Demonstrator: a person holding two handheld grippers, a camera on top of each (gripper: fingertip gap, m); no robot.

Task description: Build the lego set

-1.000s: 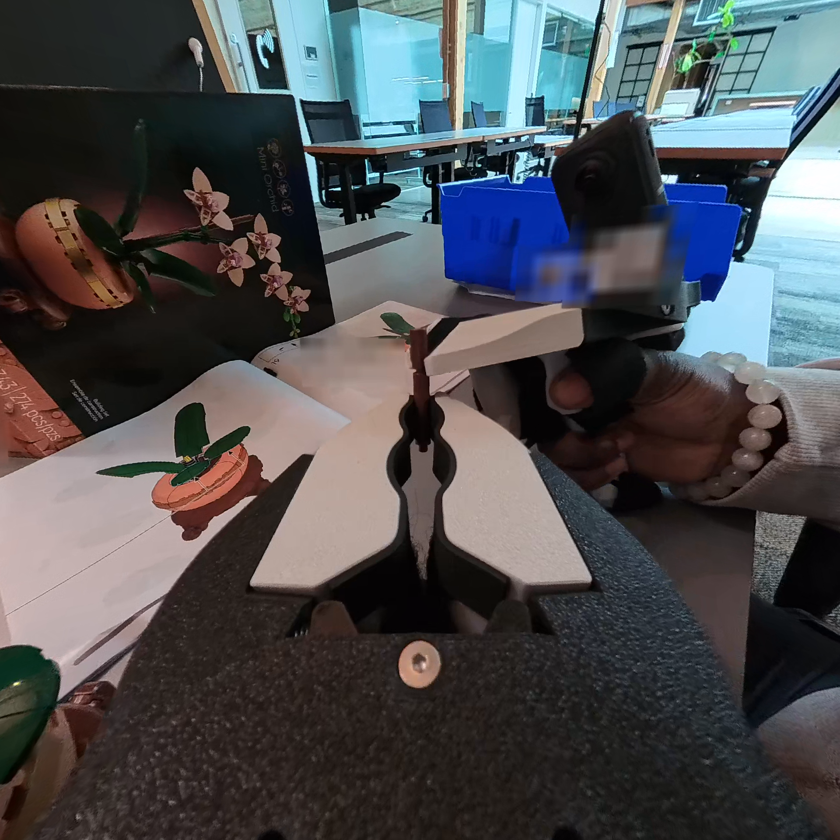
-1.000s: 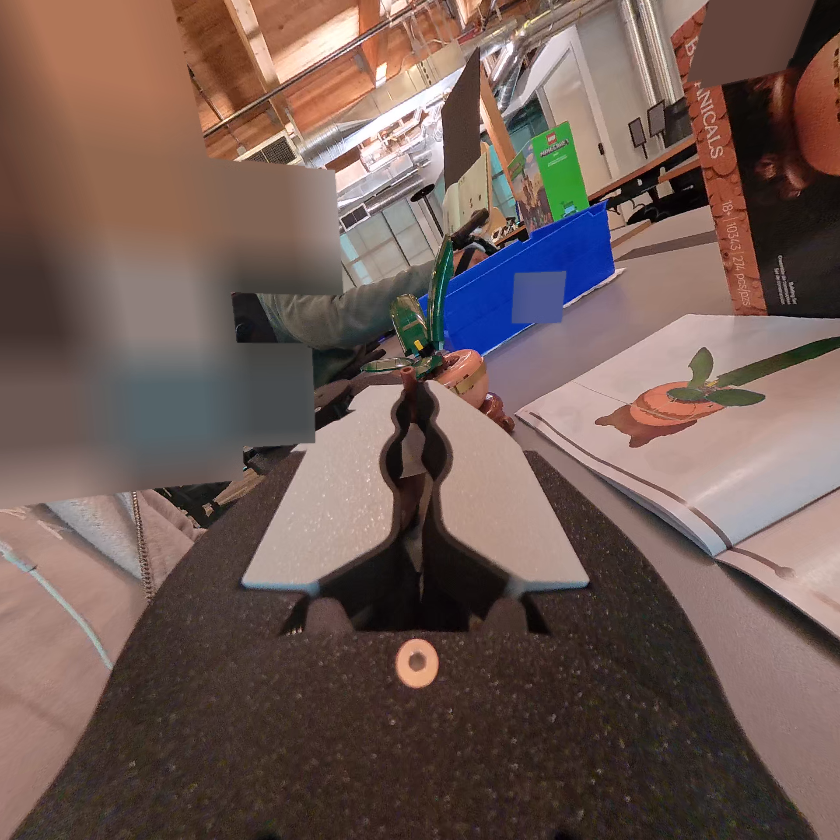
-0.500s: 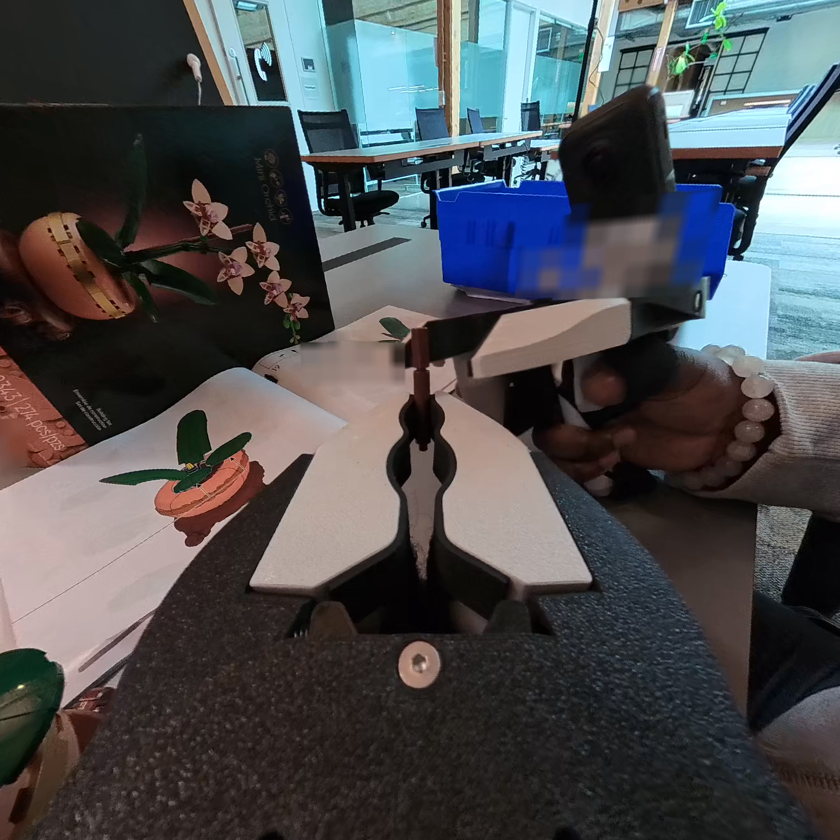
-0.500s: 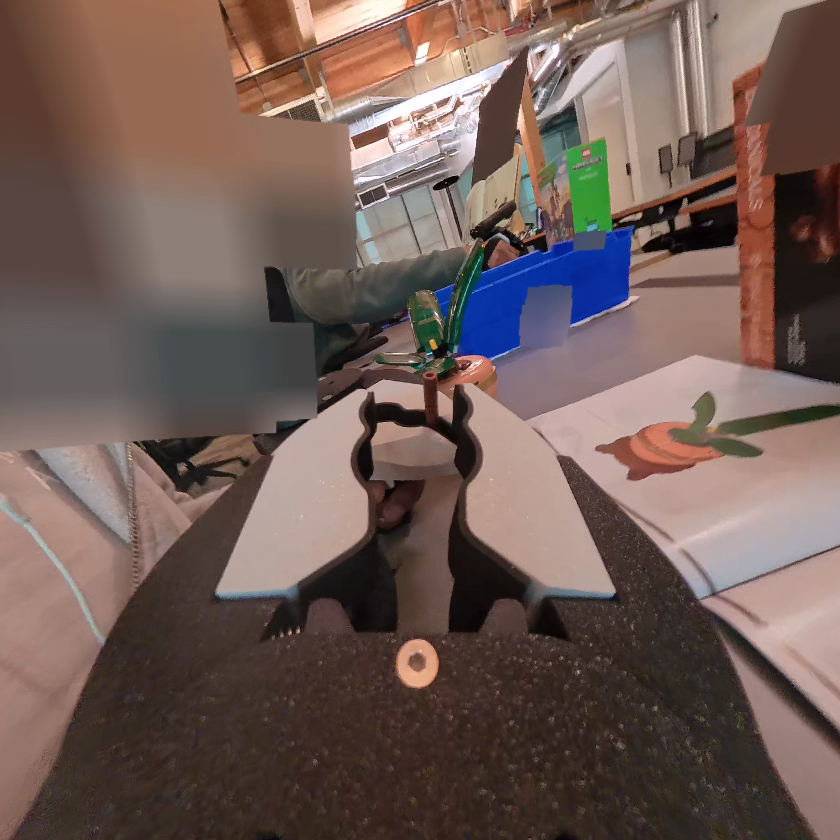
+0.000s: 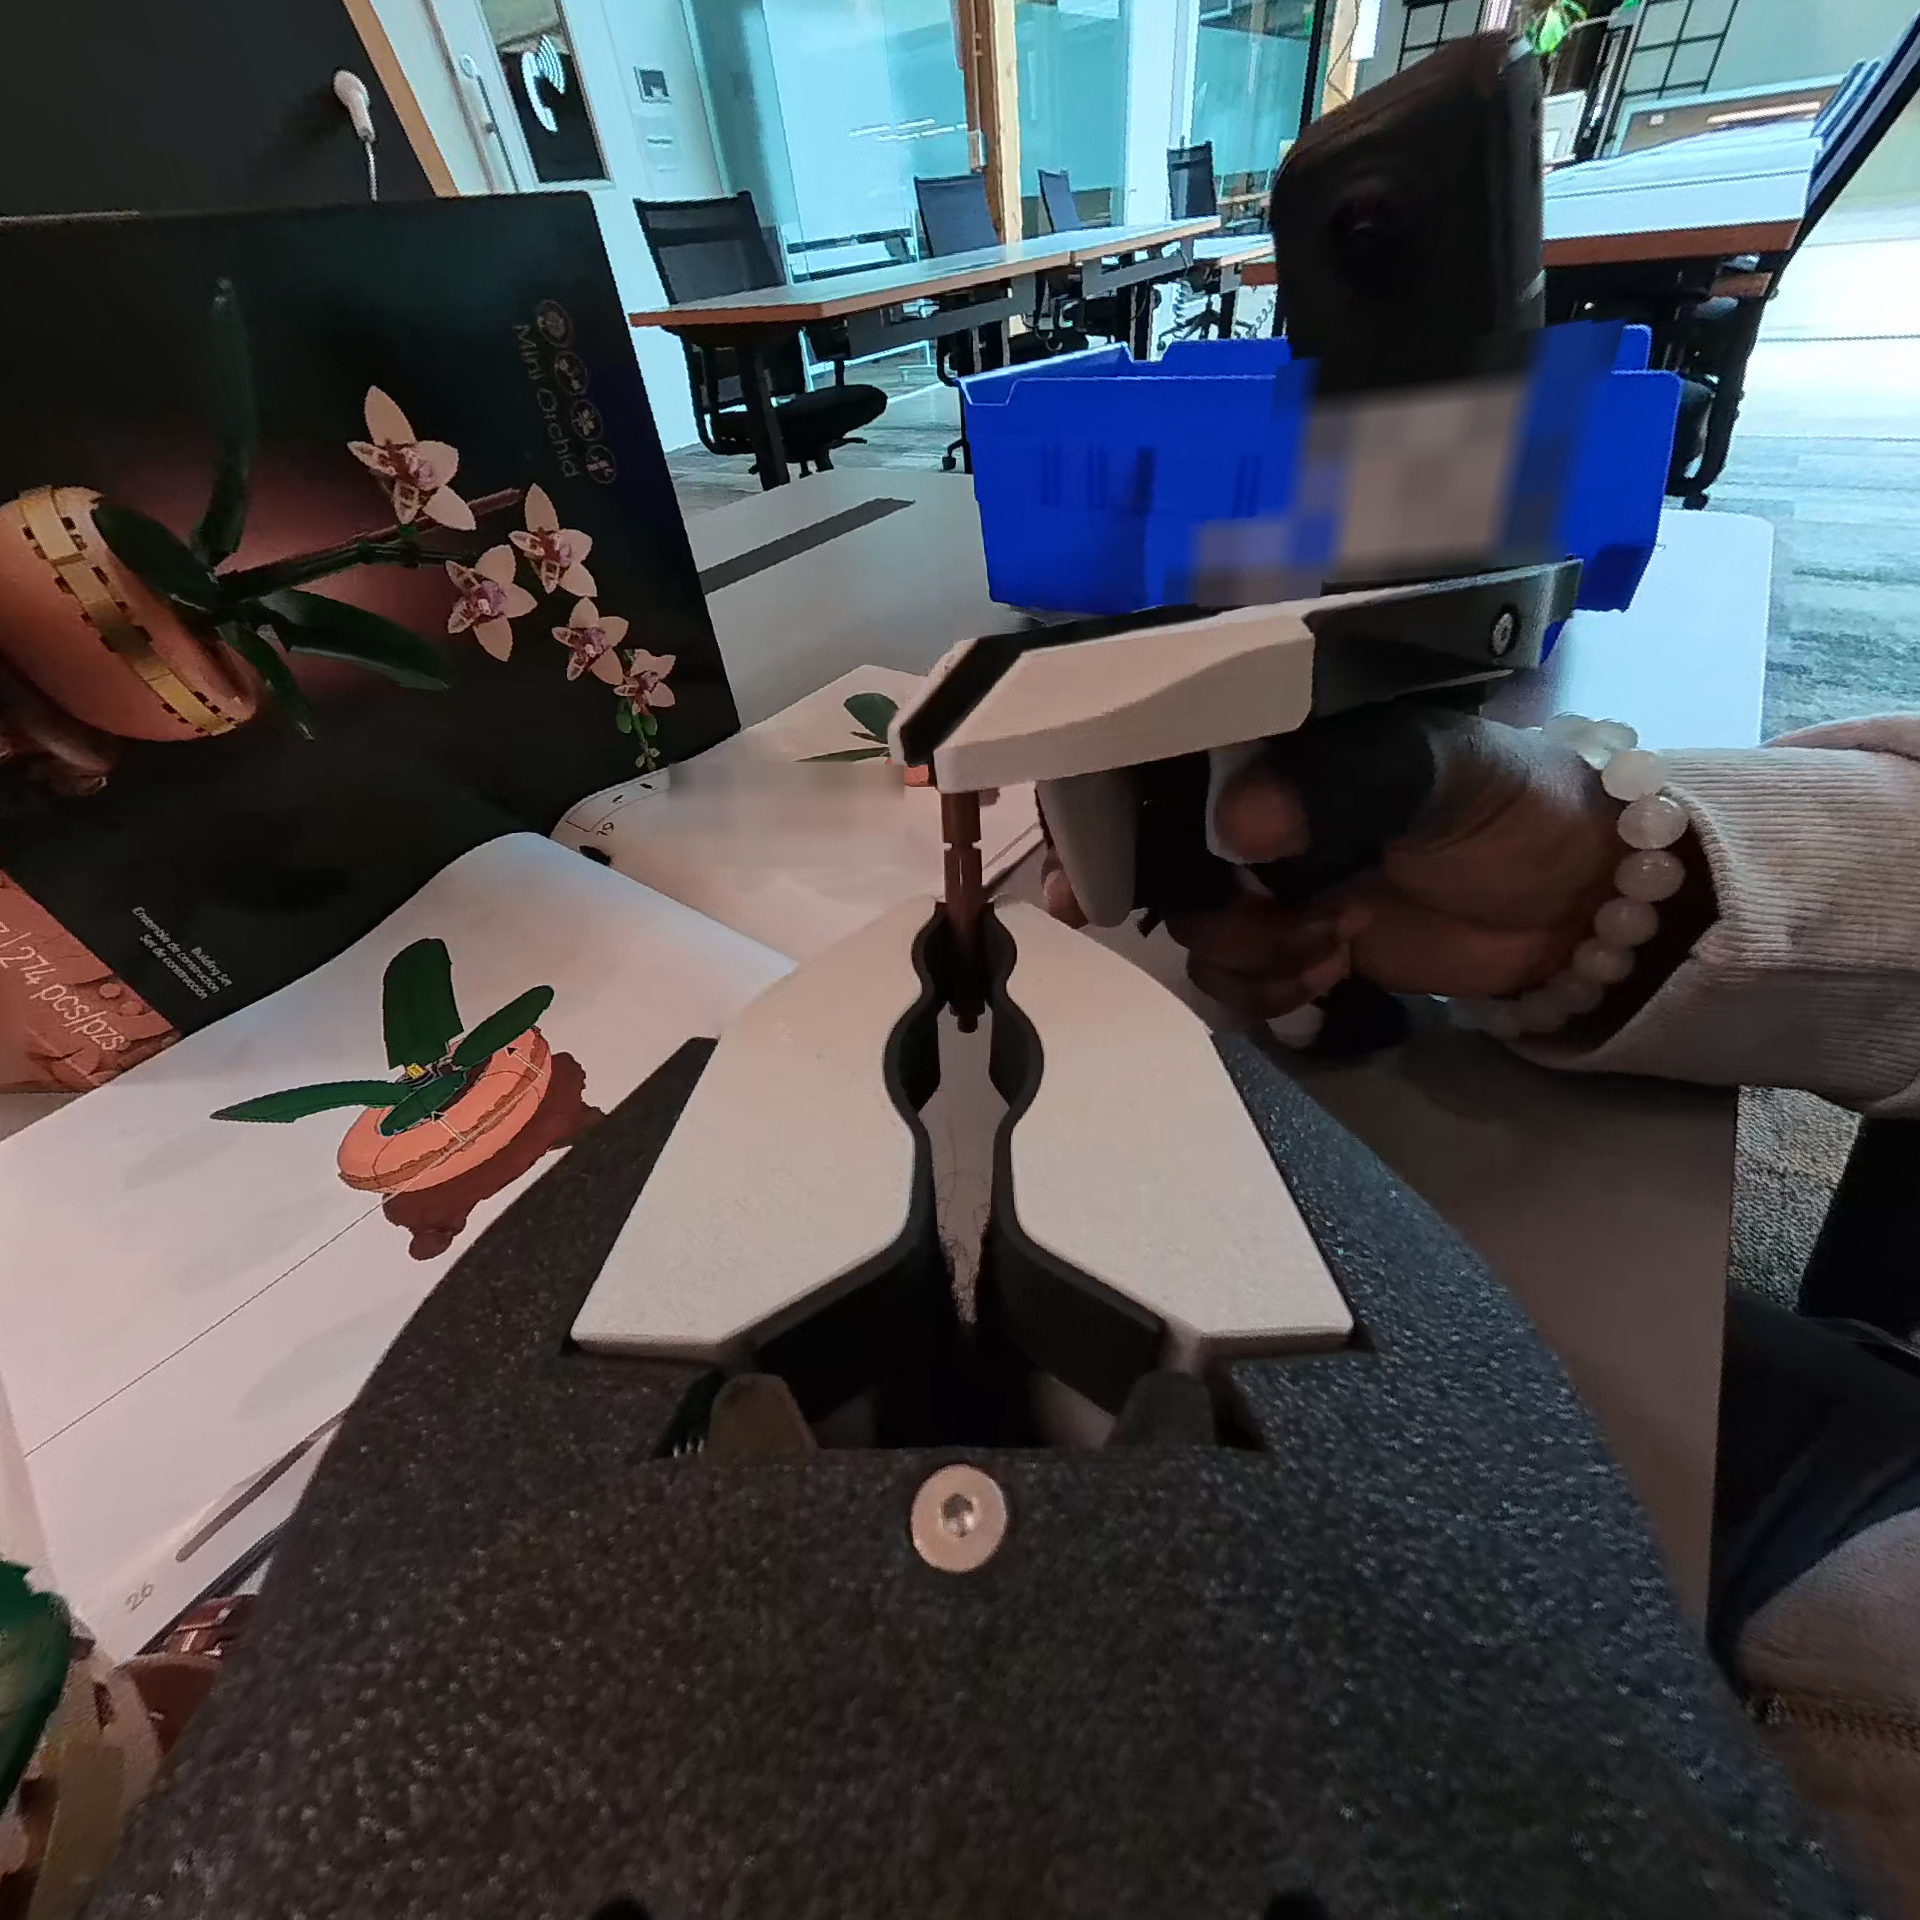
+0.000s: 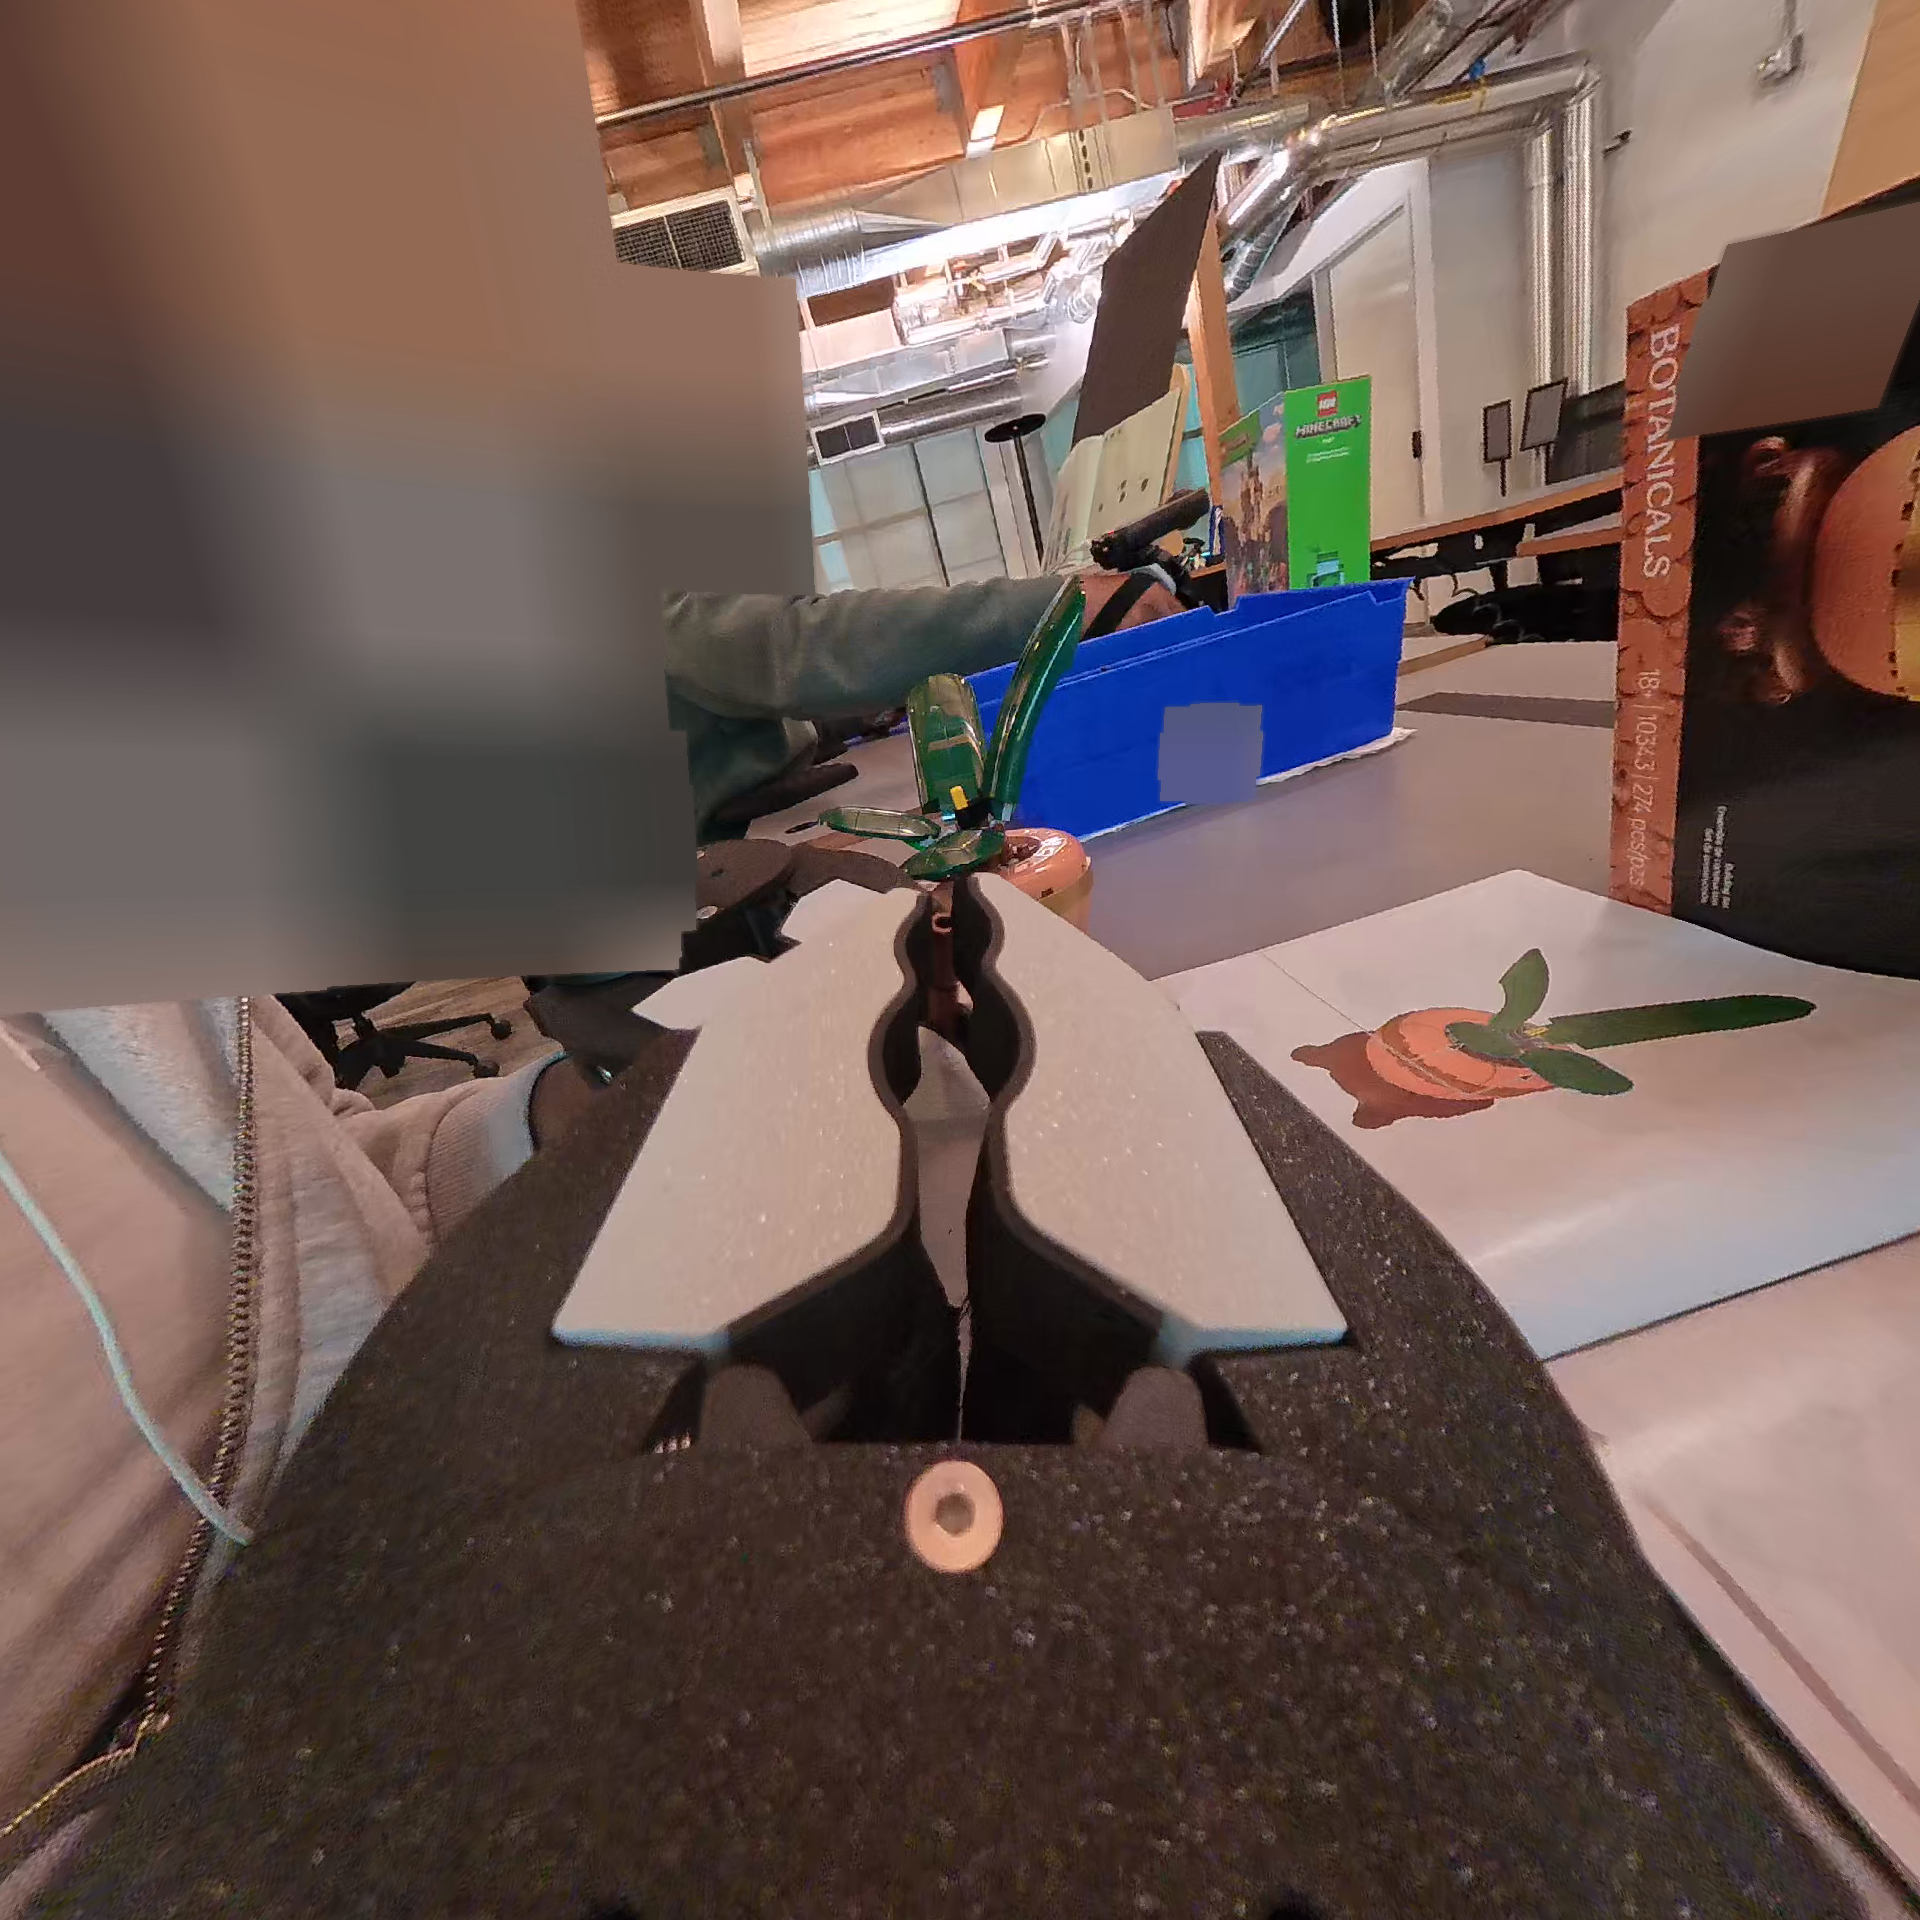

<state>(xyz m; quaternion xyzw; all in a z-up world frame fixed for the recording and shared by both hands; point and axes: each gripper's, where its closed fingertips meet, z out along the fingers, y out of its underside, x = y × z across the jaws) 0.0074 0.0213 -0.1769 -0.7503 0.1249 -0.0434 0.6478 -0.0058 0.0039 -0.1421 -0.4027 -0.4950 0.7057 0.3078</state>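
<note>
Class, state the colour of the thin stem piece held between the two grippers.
Reddish brown stem piece; the left wrist view shows it best.

Brown stem stood upright, thin and segmented, pinched at both ends. Potted plant model stood on table, leaves raised.

A: What lies beyond the tongs' tips?
B: A blue plastic bin on the grey table; office chairs and long desks stand farther off.
A: And overhead?
B: Silver ducts under wooden beams.
</note>
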